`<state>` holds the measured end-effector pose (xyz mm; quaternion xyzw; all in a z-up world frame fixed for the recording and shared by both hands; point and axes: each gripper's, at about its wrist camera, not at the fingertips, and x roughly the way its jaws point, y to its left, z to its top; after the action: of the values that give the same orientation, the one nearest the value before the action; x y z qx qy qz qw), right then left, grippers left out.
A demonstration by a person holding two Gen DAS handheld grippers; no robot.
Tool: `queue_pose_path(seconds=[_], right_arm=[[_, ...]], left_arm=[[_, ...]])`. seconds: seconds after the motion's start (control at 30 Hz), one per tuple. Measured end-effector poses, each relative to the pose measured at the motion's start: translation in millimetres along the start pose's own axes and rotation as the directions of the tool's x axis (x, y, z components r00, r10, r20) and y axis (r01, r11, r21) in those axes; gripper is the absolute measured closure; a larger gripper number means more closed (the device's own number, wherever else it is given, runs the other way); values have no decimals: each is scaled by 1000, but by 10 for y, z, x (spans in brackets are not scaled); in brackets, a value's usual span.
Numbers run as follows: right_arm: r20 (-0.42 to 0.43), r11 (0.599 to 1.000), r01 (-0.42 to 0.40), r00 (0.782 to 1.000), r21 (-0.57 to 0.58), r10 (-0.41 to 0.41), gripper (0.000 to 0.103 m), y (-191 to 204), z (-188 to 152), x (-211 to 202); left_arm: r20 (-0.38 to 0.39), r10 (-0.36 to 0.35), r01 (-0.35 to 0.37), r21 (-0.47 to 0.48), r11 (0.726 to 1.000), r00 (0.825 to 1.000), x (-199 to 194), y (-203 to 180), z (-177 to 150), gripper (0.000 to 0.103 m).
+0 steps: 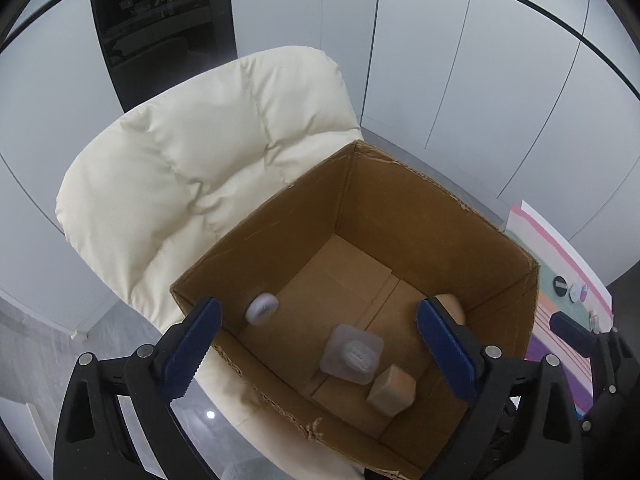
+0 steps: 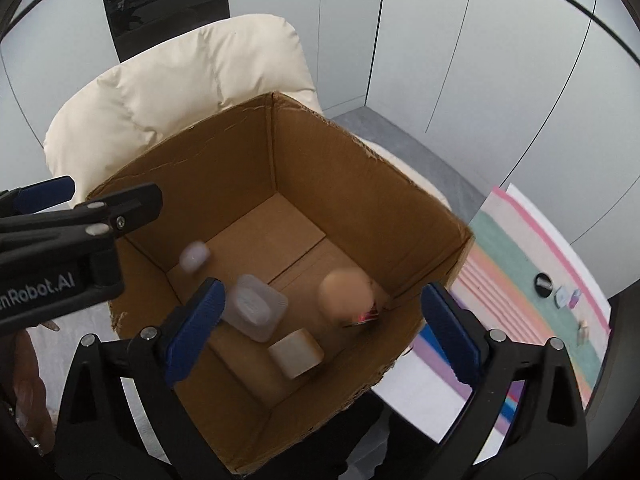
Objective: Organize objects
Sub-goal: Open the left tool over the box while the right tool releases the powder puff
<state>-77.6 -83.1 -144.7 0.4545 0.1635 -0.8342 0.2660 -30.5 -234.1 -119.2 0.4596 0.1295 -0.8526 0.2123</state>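
Note:
An open cardboard box (image 1: 420, 208) (image 2: 224, 168) stands on a cream cushioned chair. Inside lie a translucent square container (image 1: 351, 354) (image 2: 256, 306), a tan wooden block (image 1: 391, 390) (image 2: 296, 353) and a tan round object (image 1: 450, 304) (image 2: 346, 292), blurred in the right wrist view. A small white round object (image 1: 262, 308) (image 2: 195, 256) is blurred near the box's left wall. My left gripper (image 1: 316, 352) is open and empty above the box. My right gripper (image 2: 320, 332) is open and empty above the box. The left gripper's body (image 2: 60, 248) shows at the left of the right wrist view.
The cream chair (image 1: 192, 168) (image 2: 168, 84) backs onto white wall panels. A striped pastel mat (image 1: 560, 300) (image 2: 532, 280) lies to the right with a black disc (image 2: 543, 281) and a few small items (image 2: 568, 298) on it.

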Motion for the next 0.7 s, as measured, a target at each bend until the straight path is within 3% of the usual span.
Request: queue_pose_path(seconds=[0.7], right_arm=[[-11,996,5,1000,92,-4,3,-318,-179,-293]], left_arm=[[-4,27,-27,36,999,1000,-285,-1,-184,4]])
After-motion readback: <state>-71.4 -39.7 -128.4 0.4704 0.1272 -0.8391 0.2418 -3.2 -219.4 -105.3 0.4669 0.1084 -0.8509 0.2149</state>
